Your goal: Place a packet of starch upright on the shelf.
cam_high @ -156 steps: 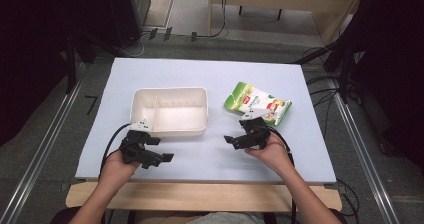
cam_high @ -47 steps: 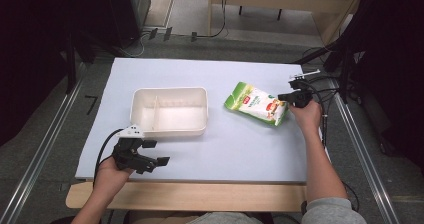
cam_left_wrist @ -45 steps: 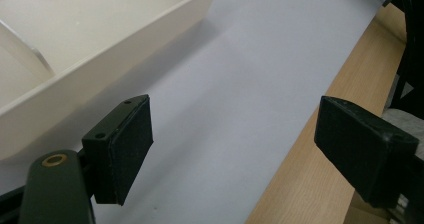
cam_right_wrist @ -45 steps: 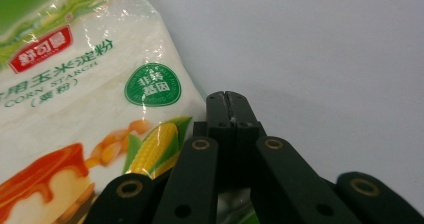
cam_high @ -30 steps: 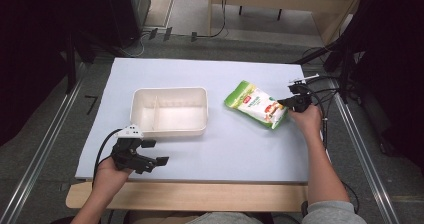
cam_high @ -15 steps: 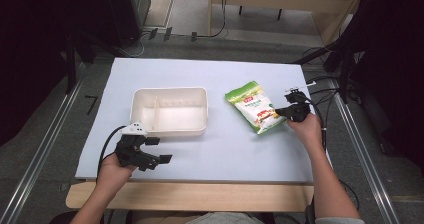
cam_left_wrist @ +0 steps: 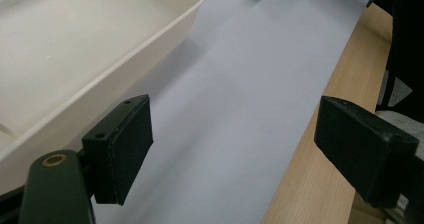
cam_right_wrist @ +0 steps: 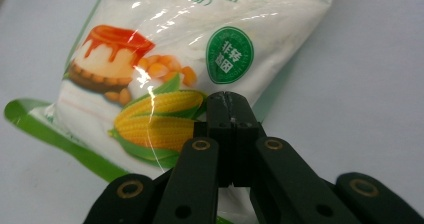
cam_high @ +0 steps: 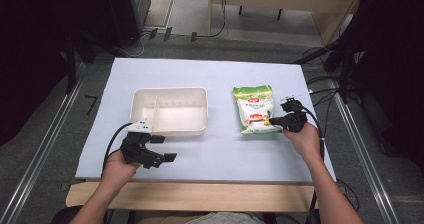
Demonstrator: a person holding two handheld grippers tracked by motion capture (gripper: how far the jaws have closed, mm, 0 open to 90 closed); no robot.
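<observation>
Pale blue tabletop (cam_high: 210, 79) at frame centre: my right claw (cam_right_wrist: 230, 100) pinches the glossy green-and-white corn starch bag (cam_high: 255, 109) by its edge; slick film could slip. Left claw (cam_left_wrist: 235, 149) gapes, idle.

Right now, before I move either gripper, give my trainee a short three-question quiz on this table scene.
1. True or false: the right gripper has its jaws closed on the edge of the green and white corn starch bag.
2. Multiple choice: the left gripper is (A) clamped on the tray rim, (B) open above the pale blue table cover, near the table's wooden front edge, (C) inside the tray.
3. Fill in: the cream plastic divided tray holds ____.

Key: 1 true; 2 B; 3 nothing, since both compartments look empty in the high view.
</observation>
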